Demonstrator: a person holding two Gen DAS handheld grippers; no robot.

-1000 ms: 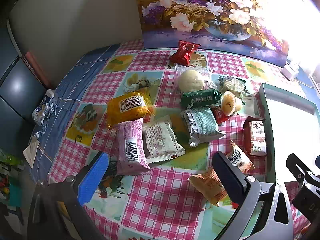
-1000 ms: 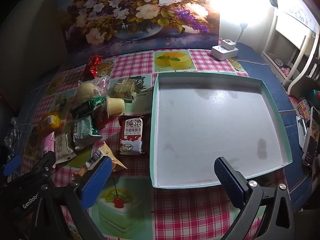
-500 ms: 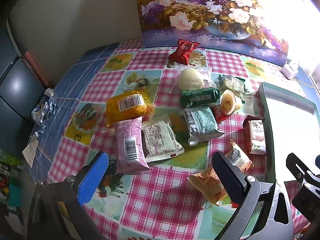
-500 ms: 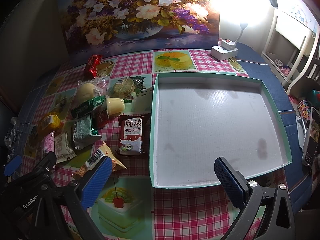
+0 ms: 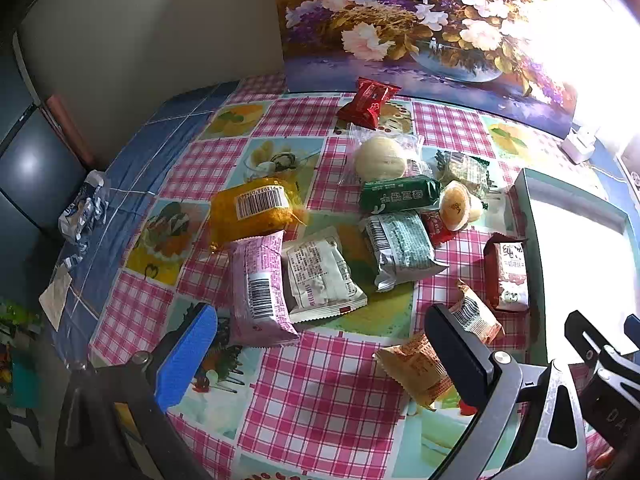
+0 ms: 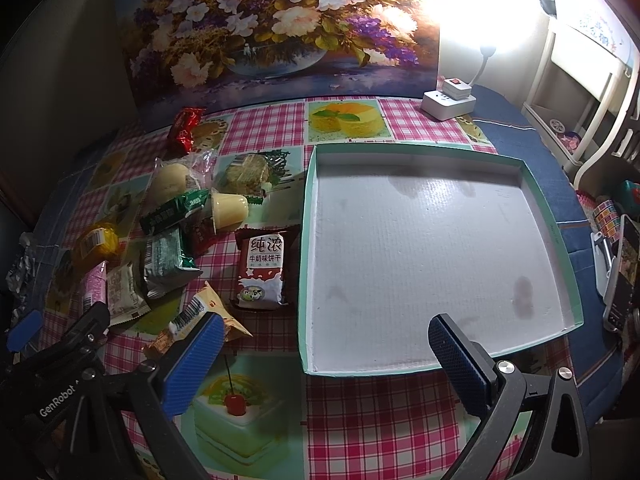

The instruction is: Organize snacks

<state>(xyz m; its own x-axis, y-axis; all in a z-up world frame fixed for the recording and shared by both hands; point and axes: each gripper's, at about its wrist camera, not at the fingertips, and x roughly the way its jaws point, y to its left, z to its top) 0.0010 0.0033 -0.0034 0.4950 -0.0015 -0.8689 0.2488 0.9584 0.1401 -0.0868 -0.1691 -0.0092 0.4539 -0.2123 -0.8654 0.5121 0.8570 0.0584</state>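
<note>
Ahead of both wide-open, empty jaws, snack packets [image 5: 320,240] lie left of the tray [image 6: 568,280].

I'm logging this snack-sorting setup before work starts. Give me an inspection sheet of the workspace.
Surface: checked tablecloth with dessert prints over the table.
Job's things: wrapped snacks in a loose pile left of the tray, none inside it; brown biscuit pack lies nearest its left wall; red pack lies farthest back.
Clutter: crumpled wrapper at the left table edge.
Grippers: left gripper and right gripper both open, holding nothing.
Cables: power strip with a plugged-in lamp.
Surroundings: flower painting behind the table; white shelf at right.
</note>
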